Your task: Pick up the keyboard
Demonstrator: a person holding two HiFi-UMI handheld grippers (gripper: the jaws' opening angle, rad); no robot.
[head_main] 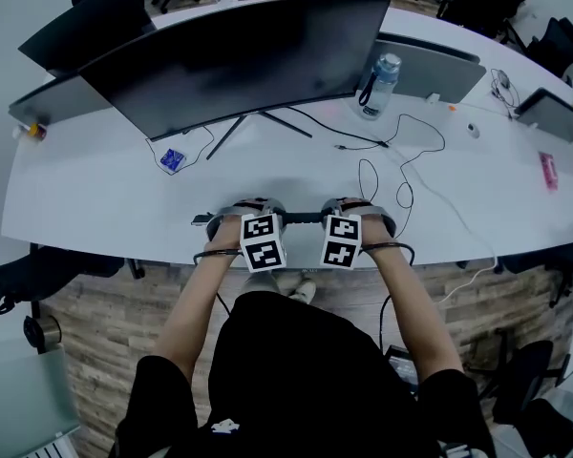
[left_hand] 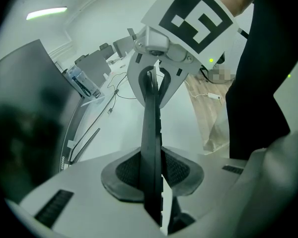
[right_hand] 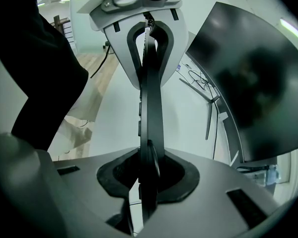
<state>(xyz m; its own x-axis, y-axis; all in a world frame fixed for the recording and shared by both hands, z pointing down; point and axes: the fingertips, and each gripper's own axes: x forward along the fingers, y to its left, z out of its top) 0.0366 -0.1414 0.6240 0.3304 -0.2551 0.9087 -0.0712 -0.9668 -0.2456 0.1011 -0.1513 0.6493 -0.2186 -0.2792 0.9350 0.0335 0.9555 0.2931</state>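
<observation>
left gripper [left_hand: 153, 175] clamped on keyboard [head_main: 304, 218] left end | right gripper [right_hand: 148, 175] clamped on right end | keyboard at desk [head_main: 124, 198] near edge | step: two-handed grasp | next: likely lift both ends evenly

- Keyboard [left_hand: 151, 128]: dark matt plastic.
- Bench [head_main: 124, 189]: smooth white top with a faint sheen.
- Monitor [head_main: 239, 55]: dark glossy screen.
- Floor [head_main: 105, 322]: wood-grain planks.
- Bottle [head_main: 380, 82]: clear plastic.
- Left gripper [left_hand: 153, 180]: pale grey matt plastic shell; its pads [left_hand: 126, 172] are dark, ribbed and rubbery.
- Shirt [head_main: 296, 370]: black cloth.
</observation>
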